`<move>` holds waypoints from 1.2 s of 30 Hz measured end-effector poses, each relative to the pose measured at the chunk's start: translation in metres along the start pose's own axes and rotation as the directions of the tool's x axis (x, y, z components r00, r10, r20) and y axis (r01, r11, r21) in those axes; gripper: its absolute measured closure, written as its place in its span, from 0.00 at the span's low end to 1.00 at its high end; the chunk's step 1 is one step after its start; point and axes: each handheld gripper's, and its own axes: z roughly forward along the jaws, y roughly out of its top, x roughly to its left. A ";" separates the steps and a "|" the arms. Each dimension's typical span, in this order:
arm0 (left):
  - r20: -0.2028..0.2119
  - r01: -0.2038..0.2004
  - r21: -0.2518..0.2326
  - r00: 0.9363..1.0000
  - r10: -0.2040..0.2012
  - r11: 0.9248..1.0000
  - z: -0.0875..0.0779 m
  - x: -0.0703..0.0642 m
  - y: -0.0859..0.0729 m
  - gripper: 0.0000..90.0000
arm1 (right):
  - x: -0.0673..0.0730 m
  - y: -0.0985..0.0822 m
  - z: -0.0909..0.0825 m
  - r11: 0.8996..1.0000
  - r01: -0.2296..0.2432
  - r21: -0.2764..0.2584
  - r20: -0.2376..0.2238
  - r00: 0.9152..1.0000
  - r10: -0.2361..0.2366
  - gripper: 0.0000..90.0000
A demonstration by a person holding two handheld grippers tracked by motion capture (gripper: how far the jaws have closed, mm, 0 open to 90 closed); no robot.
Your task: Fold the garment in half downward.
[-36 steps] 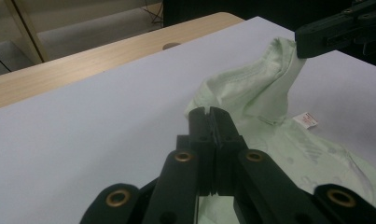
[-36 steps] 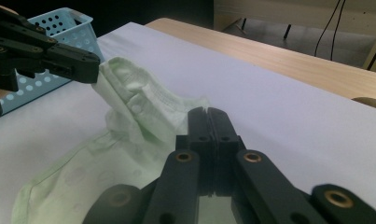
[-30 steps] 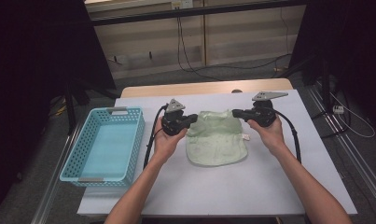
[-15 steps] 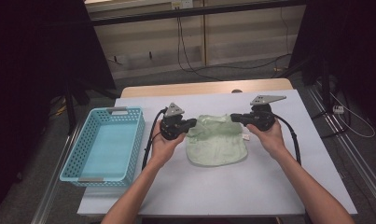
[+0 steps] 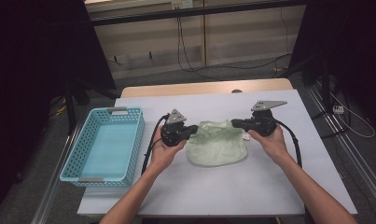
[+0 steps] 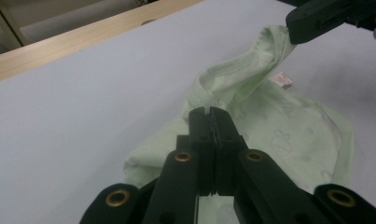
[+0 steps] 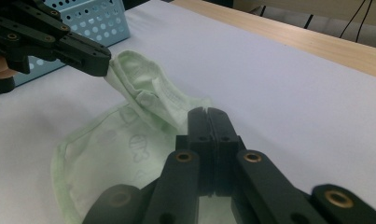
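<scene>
A pale green printed cloth (image 5: 218, 147) lies on the white table sheet between my hands. My left gripper (image 5: 196, 129) is shut on the cloth's far left edge, and its closed jaws (image 6: 209, 113) pinch a raised fold of the cloth (image 6: 279, 135). My right gripper (image 5: 233, 123) is shut on the far right edge, near a small white label (image 5: 246, 136). In the right gripper view my closed jaws (image 7: 208, 114) hold the cloth (image 7: 120, 144), and the left gripper (image 7: 85, 53) grips the opposite end. The held edge is lifted and stretched between the two grippers.
A light blue perforated basket (image 5: 138, 135) stands empty at the table's left. A wooden table edge (image 5: 199, 88) runs along the far side of the white sheet (image 5: 213, 191). Cables trail from both grippers toward the person's arms.
The cloth's far edge has been drawn a little toward the person and now stands bunched between the grippers. Both hands have barely shifted.
</scene>
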 end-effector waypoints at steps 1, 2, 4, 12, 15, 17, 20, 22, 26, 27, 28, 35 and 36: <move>0.002 -0.002 0.000 1.000 0.002 1.000 0.000 0.000 -0.001 0.99 | 0.001 0.000 0.000 1.000 0.004 0.003 -0.004 1.000 -0.004 1.00; 0.006 0.000 0.004 1.000 0.000 1.000 -0.001 -0.001 -0.002 0.99 | 0.002 0.000 0.000 1.000 0.006 0.005 -0.005 1.000 -0.006 1.00; 0.011 -0.001 0.006 1.000 0.001 1.000 -0.001 -0.003 -0.005 0.99 | 0.003 -0.001 -0.001 1.000 0.010 0.011 -0.008 1.000 -0.010 1.00; 0.042 0.003 0.007 0.999 -0.003 1.000 -0.002 -0.006 -0.009 0.99 | 0.008 -0.008 -0.004 0.999 0.015 0.030 -0.014 1.000 -0.014 1.00; 0.044 -0.007 0.015 0.999 0.006 1.000 -0.002 -0.007 -0.011 0.99 | 0.010 -0.010 -0.005 0.999 0.022 0.038 -0.026 0.999 -0.021 1.00; 0.046 -0.012 0.020 0.999 0.011 1.000 -0.002 -0.008 -0.012 0.99 | 0.011 -0.012 -0.005 0.999 0.024 0.046 -0.030 0.999 -0.023 1.00; 0.055 -0.016 0.025 0.998 0.015 1.000 -0.004 -0.007 -0.014 0.99 | 0.013 -0.014 -0.005 0.997 0.035 0.063 -0.037 0.999 -0.033 1.00; 0.053 -0.025 0.040 0.998 0.023 0.999 -0.005 -0.009 -0.015 0.99 | 0.015 -0.015 -0.004 0.997 0.039 0.067 -0.043 0.998 -0.036 1.00; 0.047 -0.042 0.053 0.998 0.039 0.998 -0.007 -0.010 -0.017 0.99 | 0.019 -0.018 -0.004 0.996 0.044 0.080 -0.051 0.998 -0.040 1.00; 0.047 -0.038 0.053 0.998 0.035 0.998 -0.007 -0.011 -0.018 0.99 | 0.019 -0.019 -0.004 0.996 0.043 0.082 -0.053 0.998 -0.039 1.00; 0.045 -0.048 0.059 0.998 0.046 0.997 -0.007 -0.012 -0.020 0.99 | 0.019 -0.020 -0.004 0.996 0.041 0.085 -0.053 0.998 -0.036 1.00; 0.049 -0.052 0.077 0.998 0.048 0.996 -0.007 -0.013 -0.028 0.99 | 0.020 -0.030 -0.003 0.994 0.033 0.100 -0.070 0.997 -0.026 1.00; 0.053 -0.048 0.084 0.998 0.044 0.995 -0.006 -0.014 -0.030 0.99 | 0.021 -0.031 -0.004 0.995 0.030 0.098 -0.072 0.997 -0.023 1.00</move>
